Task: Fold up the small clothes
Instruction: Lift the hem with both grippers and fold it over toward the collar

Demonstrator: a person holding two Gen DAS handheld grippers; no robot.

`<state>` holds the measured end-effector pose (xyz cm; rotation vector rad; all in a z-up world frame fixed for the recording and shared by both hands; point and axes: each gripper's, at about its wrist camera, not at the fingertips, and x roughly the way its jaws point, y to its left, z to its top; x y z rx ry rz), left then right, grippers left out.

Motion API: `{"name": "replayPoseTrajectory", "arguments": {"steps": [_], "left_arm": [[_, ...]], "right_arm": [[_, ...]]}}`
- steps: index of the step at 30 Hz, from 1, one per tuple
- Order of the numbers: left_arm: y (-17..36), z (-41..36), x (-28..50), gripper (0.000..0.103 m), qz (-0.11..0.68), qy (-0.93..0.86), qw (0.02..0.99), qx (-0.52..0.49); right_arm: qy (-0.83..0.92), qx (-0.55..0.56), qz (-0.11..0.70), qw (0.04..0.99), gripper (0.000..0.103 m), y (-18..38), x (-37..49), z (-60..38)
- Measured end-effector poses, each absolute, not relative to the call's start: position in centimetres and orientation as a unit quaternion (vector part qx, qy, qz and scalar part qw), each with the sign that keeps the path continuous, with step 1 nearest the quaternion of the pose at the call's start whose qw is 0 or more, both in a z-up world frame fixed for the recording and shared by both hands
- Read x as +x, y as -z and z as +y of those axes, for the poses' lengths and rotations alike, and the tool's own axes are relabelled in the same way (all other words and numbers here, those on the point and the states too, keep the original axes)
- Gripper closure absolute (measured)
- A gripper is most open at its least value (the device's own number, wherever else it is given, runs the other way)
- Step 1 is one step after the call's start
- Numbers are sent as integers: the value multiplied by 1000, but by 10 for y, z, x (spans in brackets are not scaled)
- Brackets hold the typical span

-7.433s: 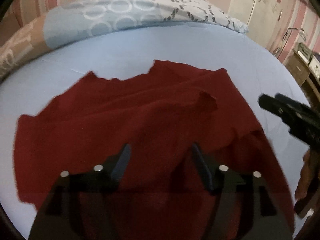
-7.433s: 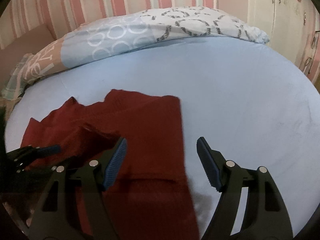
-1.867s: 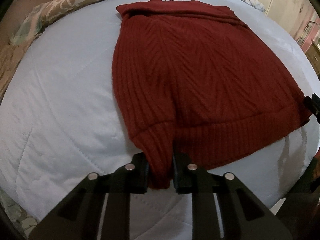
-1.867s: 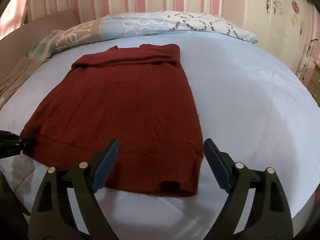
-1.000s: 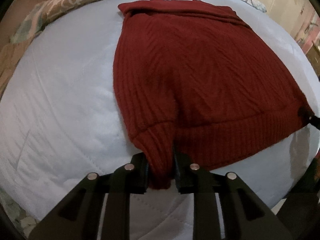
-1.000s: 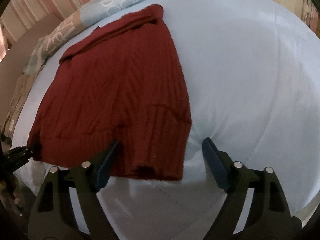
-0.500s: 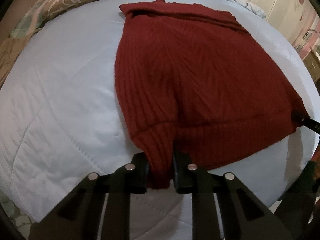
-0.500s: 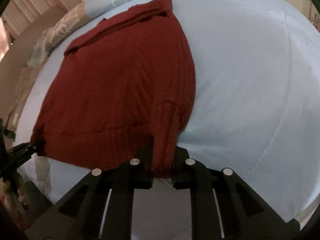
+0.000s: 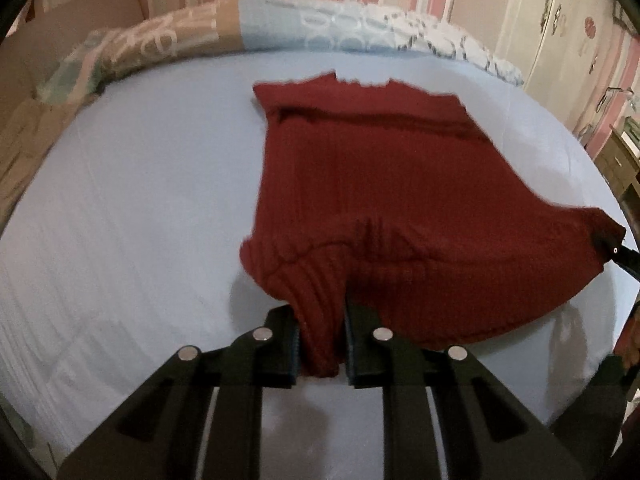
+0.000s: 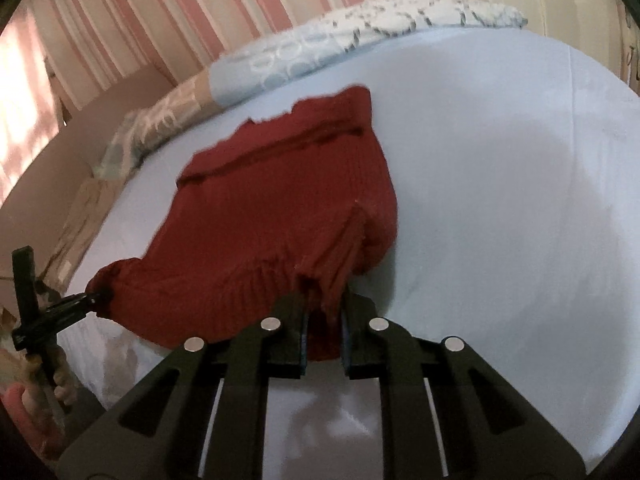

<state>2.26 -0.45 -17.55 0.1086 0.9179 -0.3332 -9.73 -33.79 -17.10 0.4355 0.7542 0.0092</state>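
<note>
A dark red ribbed knit sweater (image 9: 380,184) lies on the light blue bed; its far end is folded over. It also shows in the right wrist view (image 10: 272,208). My left gripper (image 9: 320,344) is shut on the sweater's near left hem corner and holds it lifted off the bed. My right gripper (image 10: 324,336) is shut on the near right hem corner, also lifted. The hem sags between the two grippers. The right gripper shows at the right edge of the left wrist view (image 9: 610,246), and the left gripper shows at the left of the right wrist view (image 10: 86,302).
The light blue bed sheet (image 9: 132,208) spreads all around the sweater. Patterned pillows (image 9: 320,28) line the far edge under a pink striped wall. A white wardrobe (image 9: 560,28) and a wooden nightstand (image 9: 620,160) stand at the right. The person's hand (image 10: 40,380) shows low left.
Both grippers have lifted the hem corners off the bed and moved them forward. The near part of the sweater now bunches and hangs above the sheet.
</note>
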Motion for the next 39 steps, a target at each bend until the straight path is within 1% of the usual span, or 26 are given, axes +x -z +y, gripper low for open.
{"name": "replayPoseTrajectory", "arguments": {"steps": [5,10,14,18,23,26,30,36,37,39], "left_arm": [[155,-10,58,87,405,154,900,55],[150,-17,98,87,387,148,908,57],[147,-23,134,87,382,143,911,61],[144,-29,184,87,394,140,907,54],[141,-52,255,87,389,123,909,84],[146,-63,286,87,387,114,909,102],[170,-75,328,87,403,105,901,121],[205,-81,355,87,426,97,888,141],[209,-82,357,84,427,96,887,146],[213,-81,359,81,428,96,886,150]], "right_arm": [[-8,219,338,915,91,159,-68,-344],[-11,229,319,920,91,147,-20,-355],[-11,235,315,919,91,143,25,-364],[-8,240,317,918,91,140,78,-373],[9,221,324,920,91,140,149,-381],[25,214,337,917,91,147,186,-387],[40,200,366,908,91,169,223,-392],[52,203,401,892,91,208,254,-400],[53,197,404,891,91,211,255,-399],[52,185,410,892,91,216,259,-397]]}}
